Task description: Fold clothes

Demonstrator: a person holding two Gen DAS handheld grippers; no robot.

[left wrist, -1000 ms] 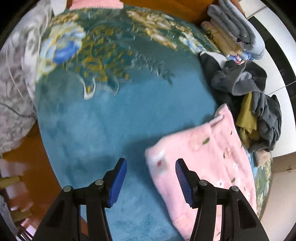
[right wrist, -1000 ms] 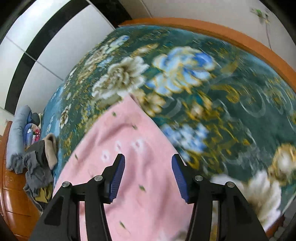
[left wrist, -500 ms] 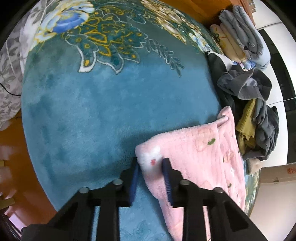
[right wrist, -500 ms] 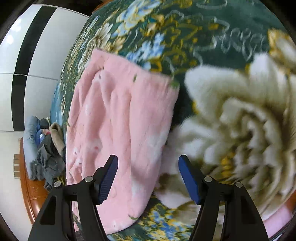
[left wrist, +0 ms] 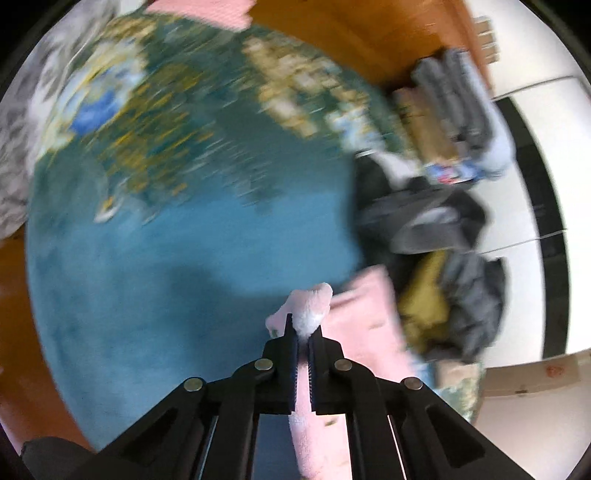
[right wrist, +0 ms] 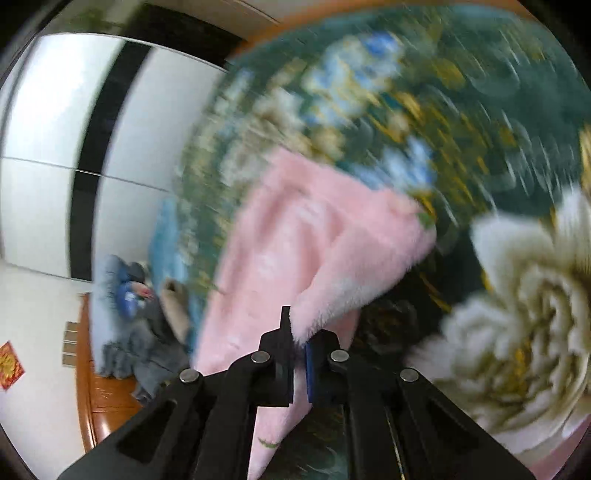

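Observation:
A fluffy pink garment (left wrist: 364, 317) with small flower prints lies on the floral blue-green bedspread (left wrist: 159, 258). My left gripper (left wrist: 303, 332) is shut on one corner of it, and the corner sticks up between the blue pads. In the right wrist view the pink garment (right wrist: 295, 236) is lifted at its near corner, and my right gripper (right wrist: 298, 336) is shut on that corner. Both views are blurred by motion.
A heap of grey, black and mustard clothes (left wrist: 443, 266) lies at the bed's edge. A stack of folded clothes (left wrist: 454, 114) sits behind it by the wooden headboard (left wrist: 332, 33). A white wardrobe (right wrist: 55, 147) stands beyond the bed.
Both grippers have closed on corners of the pink garment and raised them off the bedspread. The right gripper was open half a second ago. Both cameras are now moving fast.

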